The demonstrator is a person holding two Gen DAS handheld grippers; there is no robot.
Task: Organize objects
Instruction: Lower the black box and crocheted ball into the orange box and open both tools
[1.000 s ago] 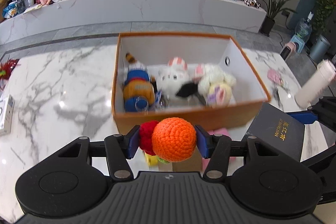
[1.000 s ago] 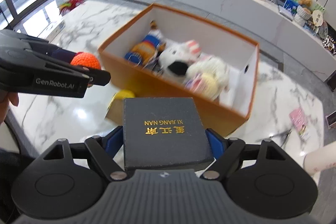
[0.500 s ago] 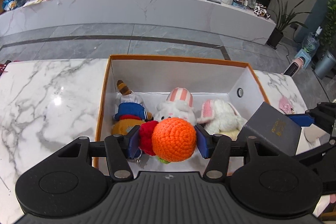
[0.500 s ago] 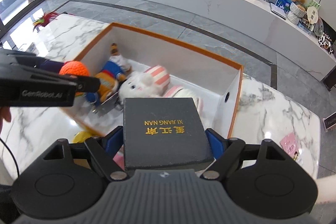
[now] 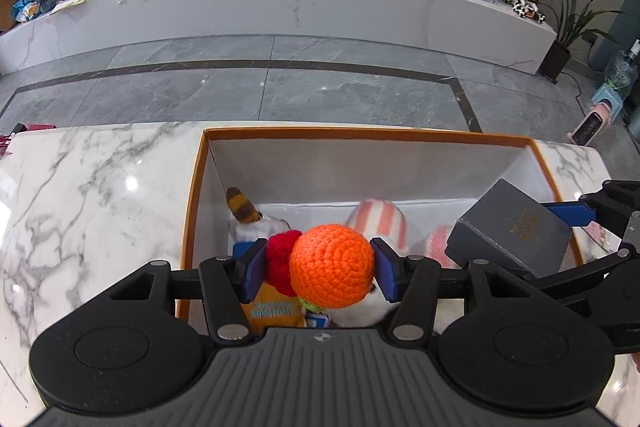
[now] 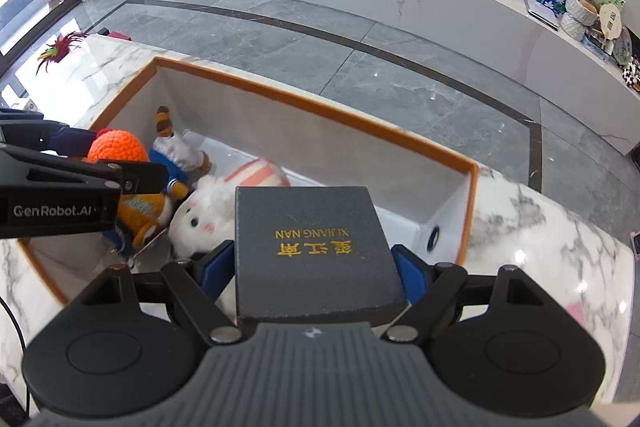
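The white bunny plush (image 6: 208,219) is half hidden behind the dark gift box (image 6: 316,247); the box's underside can't be seen.

Glossy veined marble table (image 5: 92,195), knobbly crocheted yarn ball (image 5: 332,265), matt grey box (image 6: 312,247), fluffy plush rabbit (image 6: 204,215).

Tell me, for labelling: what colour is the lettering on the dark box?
Gold lettering; right wrist view.

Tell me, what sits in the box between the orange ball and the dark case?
In the right wrist view, a white plush bunny lies between the orange crocheted ball and the dark case, inside the orange-rimmed box.
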